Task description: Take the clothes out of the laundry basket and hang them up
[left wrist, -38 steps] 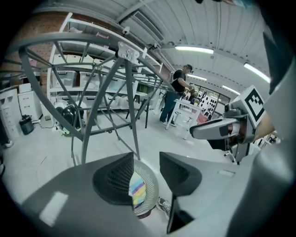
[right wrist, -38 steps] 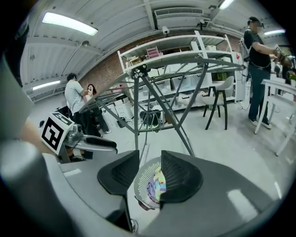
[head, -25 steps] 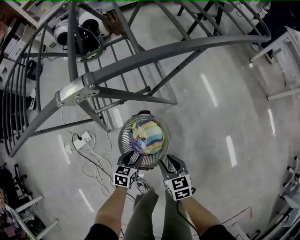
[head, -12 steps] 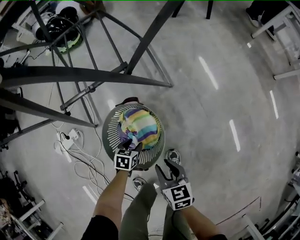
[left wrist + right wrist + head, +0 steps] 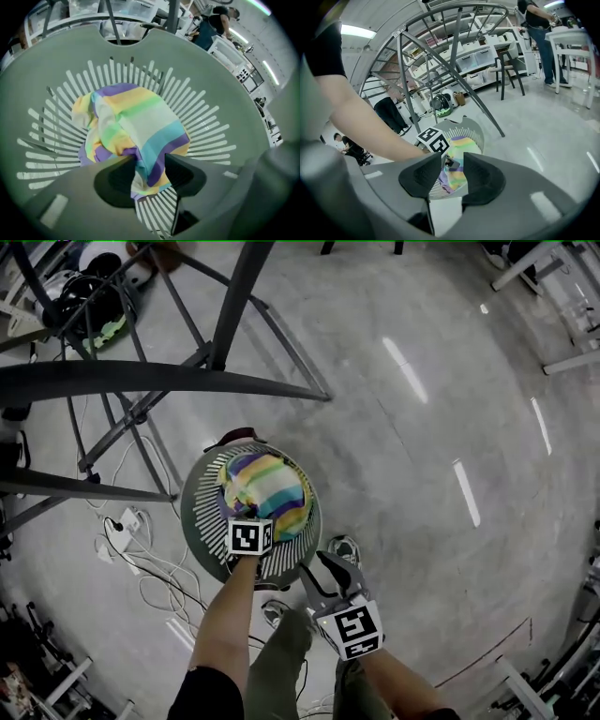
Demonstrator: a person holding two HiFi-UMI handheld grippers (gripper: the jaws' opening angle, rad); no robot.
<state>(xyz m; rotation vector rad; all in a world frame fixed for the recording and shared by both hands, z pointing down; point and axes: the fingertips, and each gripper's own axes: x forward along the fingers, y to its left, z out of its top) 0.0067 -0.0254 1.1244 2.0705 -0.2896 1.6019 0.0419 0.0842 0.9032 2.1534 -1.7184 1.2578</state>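
While heaped in the basket point(image 5: 200, 517), the garment point(image 5: 267, 493) looks round — axis unclear.

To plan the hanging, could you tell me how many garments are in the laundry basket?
1: a striped garment bunched in the middle of the laundry basket; more could be hidden under it.

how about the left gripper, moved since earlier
Yes: left gripper went from near rim of basket in over the cloth; jaws just opened, cloth between them.
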